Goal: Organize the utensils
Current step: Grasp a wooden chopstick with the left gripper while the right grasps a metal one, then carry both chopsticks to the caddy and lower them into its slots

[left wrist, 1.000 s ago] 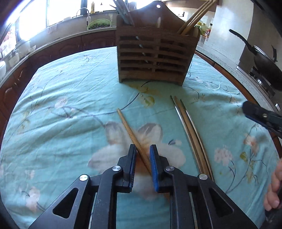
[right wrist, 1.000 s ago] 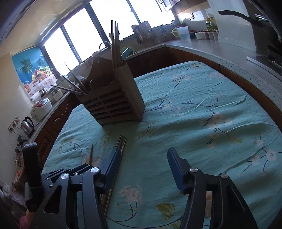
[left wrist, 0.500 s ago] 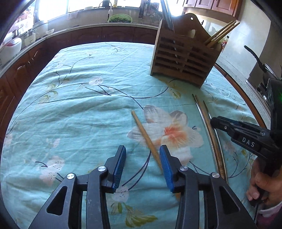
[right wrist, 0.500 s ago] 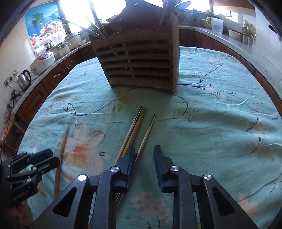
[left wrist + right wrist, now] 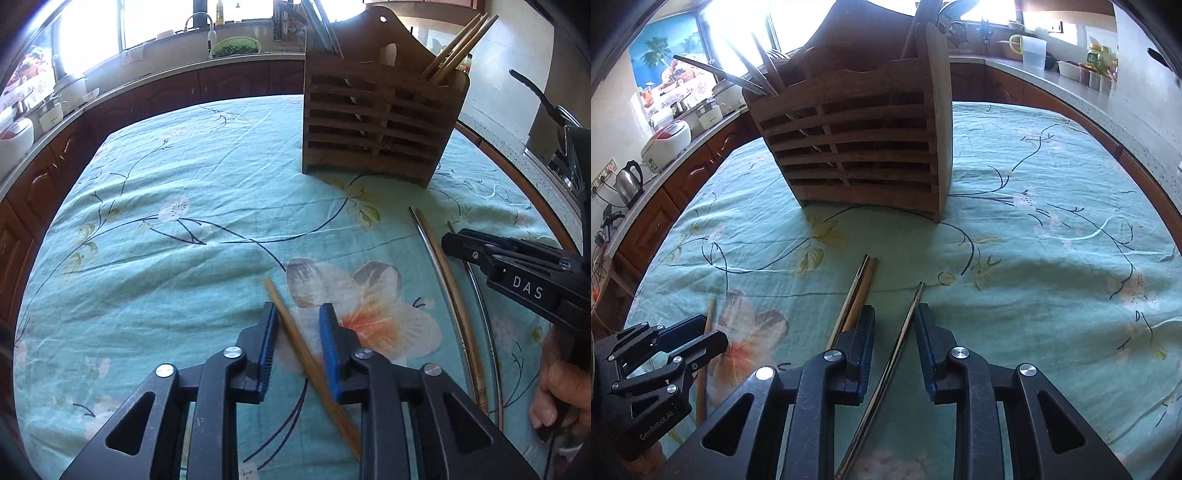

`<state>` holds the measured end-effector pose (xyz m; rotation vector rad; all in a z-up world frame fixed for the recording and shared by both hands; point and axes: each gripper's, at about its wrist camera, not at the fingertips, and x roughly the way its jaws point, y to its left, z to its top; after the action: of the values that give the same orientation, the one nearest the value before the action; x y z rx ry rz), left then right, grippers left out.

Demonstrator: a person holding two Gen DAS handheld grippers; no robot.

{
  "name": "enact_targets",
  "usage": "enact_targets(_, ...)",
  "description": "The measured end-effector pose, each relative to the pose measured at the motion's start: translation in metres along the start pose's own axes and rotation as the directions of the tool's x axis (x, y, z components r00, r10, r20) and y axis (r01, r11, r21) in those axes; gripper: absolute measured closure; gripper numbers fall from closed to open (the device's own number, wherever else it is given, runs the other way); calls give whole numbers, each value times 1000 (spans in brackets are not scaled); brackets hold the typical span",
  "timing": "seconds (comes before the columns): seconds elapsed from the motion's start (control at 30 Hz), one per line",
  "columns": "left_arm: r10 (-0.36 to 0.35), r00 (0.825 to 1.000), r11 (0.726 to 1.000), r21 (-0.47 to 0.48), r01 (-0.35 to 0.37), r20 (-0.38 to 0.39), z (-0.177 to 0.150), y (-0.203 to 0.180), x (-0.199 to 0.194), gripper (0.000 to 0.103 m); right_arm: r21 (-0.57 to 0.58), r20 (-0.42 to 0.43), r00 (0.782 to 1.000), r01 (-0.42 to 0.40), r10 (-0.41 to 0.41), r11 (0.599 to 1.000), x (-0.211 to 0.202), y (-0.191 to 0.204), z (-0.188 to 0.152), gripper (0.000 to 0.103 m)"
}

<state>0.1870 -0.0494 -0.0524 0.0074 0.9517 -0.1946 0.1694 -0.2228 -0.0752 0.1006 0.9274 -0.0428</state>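
Both grippers sit apart, left gripper (image 5: 297, 314) straddling a light, stiff wooden chopstick (image 5: 295, 336) pointing 11 o'clock, right gripper (image 5: 894, 314) around a slippery-looking metal chopstick (image 5: 901, 332); I'd pinch mid-shaft.

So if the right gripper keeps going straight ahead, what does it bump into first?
Probably the wooden utensil holder, which stands straight ahead of the right gripper. Depth is hard to judge. The metal chopstick already lies between its fingers.
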Motion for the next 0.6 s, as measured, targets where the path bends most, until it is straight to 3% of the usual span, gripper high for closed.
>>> enact_targets(0.13, -43, 999, 999, -33, 43, -4, 3, 4, 3, 98, 17, -7, 1000, -16, 16, 1000, 0, -4, 3, 97)
enact_targets(0.33, -101, 994, 993, -53, 103, 39, 3, 10, -21, 99, 44, 57, 995, -88, 85, 995, -34, -3, 3, 99)
enact_targets(0.6, -186, 967, 978, -64, 199, 175, 4, 18, -91, 99, 37, 211, 967, -157, 145, 987, -110, -5, 10, 99)
